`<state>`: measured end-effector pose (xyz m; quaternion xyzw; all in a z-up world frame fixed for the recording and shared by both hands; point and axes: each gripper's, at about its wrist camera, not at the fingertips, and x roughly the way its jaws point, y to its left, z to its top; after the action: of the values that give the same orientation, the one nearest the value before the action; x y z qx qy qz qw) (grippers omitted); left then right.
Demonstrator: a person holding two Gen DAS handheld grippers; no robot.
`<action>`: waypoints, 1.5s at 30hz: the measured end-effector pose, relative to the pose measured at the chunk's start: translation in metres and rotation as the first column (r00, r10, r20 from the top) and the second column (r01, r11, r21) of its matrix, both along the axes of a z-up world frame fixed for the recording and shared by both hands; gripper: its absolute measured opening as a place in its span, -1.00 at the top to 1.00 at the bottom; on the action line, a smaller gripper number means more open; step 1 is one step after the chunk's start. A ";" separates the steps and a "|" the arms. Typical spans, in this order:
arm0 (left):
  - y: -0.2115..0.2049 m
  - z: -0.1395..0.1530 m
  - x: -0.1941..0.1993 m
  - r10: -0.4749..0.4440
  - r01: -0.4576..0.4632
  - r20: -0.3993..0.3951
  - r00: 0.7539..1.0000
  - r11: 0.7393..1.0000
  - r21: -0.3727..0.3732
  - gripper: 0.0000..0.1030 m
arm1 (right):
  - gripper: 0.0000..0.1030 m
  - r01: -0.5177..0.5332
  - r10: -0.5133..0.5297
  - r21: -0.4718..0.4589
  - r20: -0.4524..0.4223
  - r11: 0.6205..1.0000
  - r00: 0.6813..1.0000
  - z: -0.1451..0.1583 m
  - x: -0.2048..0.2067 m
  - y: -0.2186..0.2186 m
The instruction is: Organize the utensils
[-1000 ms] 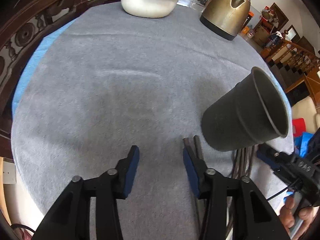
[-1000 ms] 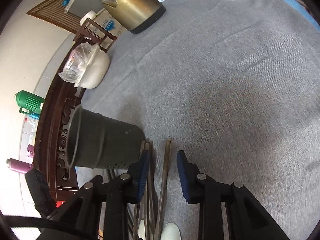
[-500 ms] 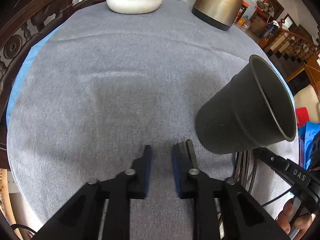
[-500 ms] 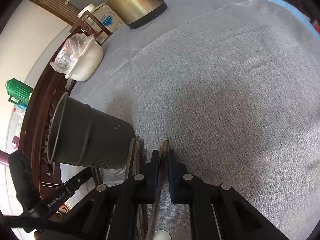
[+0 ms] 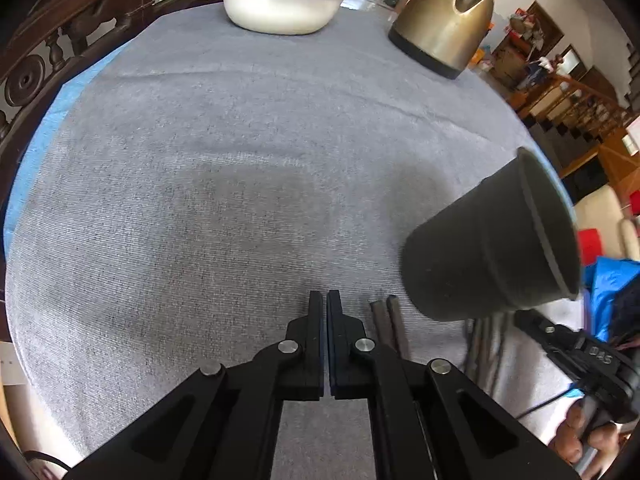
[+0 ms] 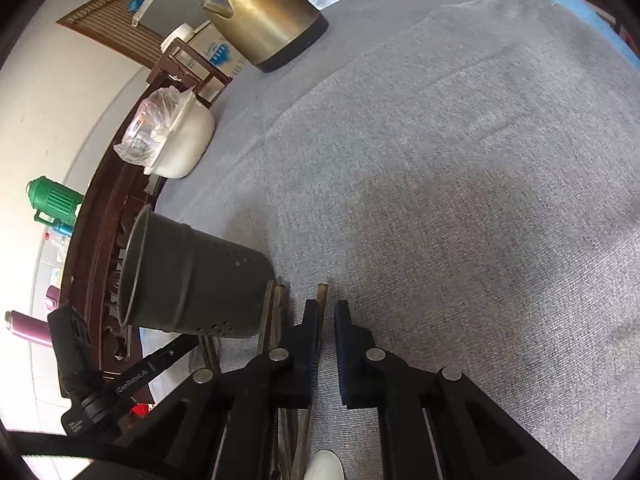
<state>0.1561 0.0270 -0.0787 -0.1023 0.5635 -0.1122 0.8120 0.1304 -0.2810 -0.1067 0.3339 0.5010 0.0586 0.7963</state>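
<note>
Right tool (image 6: 326, 312) pinches one chopstick (image 6: 321, 294) ready to lift toward the holder (image 6: 188, 276); left tool (image 5: 324, 304) is clamped empty beside the pair (image 5: 386, 316).

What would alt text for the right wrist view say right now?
The right gripper is closed on a single chopstick lying on the grey tablecloth. A dark utensil holder stands to its left; a kettle and white bowl stand farther back.

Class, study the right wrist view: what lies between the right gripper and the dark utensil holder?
In the right wrist view, loose chopsticks lie on the cloth between the right gripper and the utensil holder.
</note>
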 end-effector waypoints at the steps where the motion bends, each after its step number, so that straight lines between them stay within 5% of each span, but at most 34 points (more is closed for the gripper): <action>1: 0.000 0.002 -0.001 -0.005 0.005 0.003 1.000 1.000 -0.018 0.97 | 0.78 0.000 0.000 0.014 -0.004 1.000 1.000 -0.001 0.000 -0.001; 15: -0.007 -0.018 0.002 -0.001 -0.006 -0.061 0.998 0.993 -0.118 0.95 | 0.70 0.030 -0.029 0.065 -0.021 0.997 0.999 -0.012 0.000 0.001; 24: -0.013 0.005 -0.013 0.014 -0.021 -0.038 0.999 0.983 -0.182 0.88 | 0.70 0.031 -0.031 0.082 -0.008 0.996 0.999 -0.015 0.000 -0.001; 45: -0.025 -0.006 -0.023 0.004 -0.010 -0.054 0.999 0.993 -0.118 0.80 | 0.69 0.029 -0.030 0.105 0.006 0.994 1.000 -0.016 -0.005 -0.004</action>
<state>0.1329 0.0020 -0.0844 -0.1553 0.5772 -0.1398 0.7894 0.1253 -0.2855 -0.1230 0.3825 0.4893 0.0744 0.7802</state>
